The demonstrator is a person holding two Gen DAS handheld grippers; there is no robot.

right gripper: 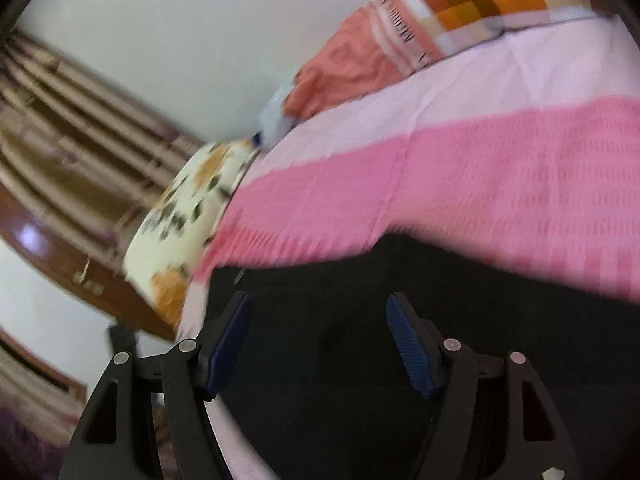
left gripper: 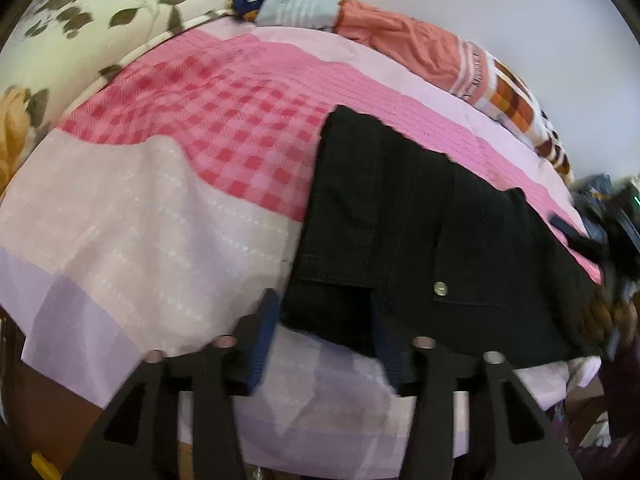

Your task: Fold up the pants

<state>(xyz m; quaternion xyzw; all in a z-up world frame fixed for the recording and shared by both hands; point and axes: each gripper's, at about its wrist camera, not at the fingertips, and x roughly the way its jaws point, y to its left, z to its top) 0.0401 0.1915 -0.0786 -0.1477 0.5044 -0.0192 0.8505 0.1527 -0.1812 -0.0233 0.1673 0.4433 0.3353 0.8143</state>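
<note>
The bed (left gripper: 168, 208) fills both views, covered by a patchwork spread of pink gingham, plain pink and pale lilac panels. A floral pillow (left gripper: 80, 28) sits at its head, and along the wall side lies a bolster-like cushion (left gripper: 404, 40) in coral cloth with an orange and brown check end.

The black pants (left gripper: 420, 220) lie on the spread near the bed's front edge, flat and compact, with a stitched back pocket and a small pale button (left gripper: 440, 288) facing up. Judging by that short, stacked shape, at least one fold appears already made, with one layer lying over another; whether a last fold or only a squaring-up is left I cannot tell, because the right-hand end of the cloth runs into blur and shadow.

The left tool (left gripper: 324, 324) sits at the near edge of the pants with its jaws apart. Its right finger (left gripper: 384, 344) is over the black cloth and the left blue pad (left gripper: 266, 332) is just beside the edge, over the spread. Nothing is clamped between them. The right tool (right gripper: 320, 340) hangs over the dark fabric, jaws also wide apart and empty; that view is smeared by motion, so whether its pads touch the cloth I cannot tell.

As for writing, the white band (left gripper: 472, 76) on the cushion carries a line of small dark lettering, too blurred to read. No brand or label shows on the pants.
</note>
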